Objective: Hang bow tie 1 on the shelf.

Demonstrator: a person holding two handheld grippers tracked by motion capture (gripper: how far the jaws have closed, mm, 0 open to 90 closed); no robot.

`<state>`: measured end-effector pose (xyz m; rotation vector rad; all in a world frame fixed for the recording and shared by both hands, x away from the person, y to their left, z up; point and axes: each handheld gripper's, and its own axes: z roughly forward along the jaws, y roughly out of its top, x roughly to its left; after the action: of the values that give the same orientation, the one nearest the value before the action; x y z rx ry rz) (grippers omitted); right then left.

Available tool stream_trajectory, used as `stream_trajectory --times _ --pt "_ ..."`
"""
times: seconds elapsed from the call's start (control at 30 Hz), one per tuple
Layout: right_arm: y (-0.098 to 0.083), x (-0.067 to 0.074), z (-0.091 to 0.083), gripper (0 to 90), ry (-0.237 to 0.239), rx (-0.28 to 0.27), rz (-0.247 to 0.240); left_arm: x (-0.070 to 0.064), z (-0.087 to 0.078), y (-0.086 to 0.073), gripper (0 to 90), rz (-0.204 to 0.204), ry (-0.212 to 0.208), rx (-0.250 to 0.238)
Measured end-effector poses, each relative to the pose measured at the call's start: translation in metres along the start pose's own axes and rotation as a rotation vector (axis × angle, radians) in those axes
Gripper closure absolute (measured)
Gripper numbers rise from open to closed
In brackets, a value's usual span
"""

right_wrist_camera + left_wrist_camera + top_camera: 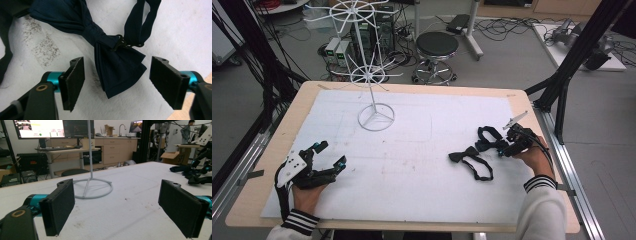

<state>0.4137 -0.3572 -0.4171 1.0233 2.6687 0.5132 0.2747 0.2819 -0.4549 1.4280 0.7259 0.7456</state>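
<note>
Nearest the person, the left gripper (330, 156) rests on the white mat (422, 200) at its near left corner, jaws spread wide with nothing between them; in the left gripper view its two black pads (60, 205) frame bare mat. Well to the right of it, the right gripper (504, 148) hangs low over the mat near the right edge. Its jaws stand apart, and in the right gripper view one wing of a dark bow tie (117, 65) lies between the pads without either touching it. That bow tie (488, 140) is at the gripper's tip; a second bow tie (467, 156) with a looped strap lies just to its left, nearer the mat's middle. Farther back, well beyond the left gripper, stands a white wire rack (375, 116) on a ring base.
</note>
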Motion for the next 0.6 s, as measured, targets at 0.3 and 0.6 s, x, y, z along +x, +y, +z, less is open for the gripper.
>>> stream_trajectory --times 0.3,0.6 --pt "-0.0013 -0.004 -0.0004 51.7 0.053 -0.003 0.032 -0.0001 0.0001 0.0 14.2 -0.001 0.0 -0.001" --pt "-0.0007 -0.0029 -0.0035 82.2 0.064 0.013 0.045 -0.0002 0.0001 0.0 14.2 -0.001 0.0 -0.001"
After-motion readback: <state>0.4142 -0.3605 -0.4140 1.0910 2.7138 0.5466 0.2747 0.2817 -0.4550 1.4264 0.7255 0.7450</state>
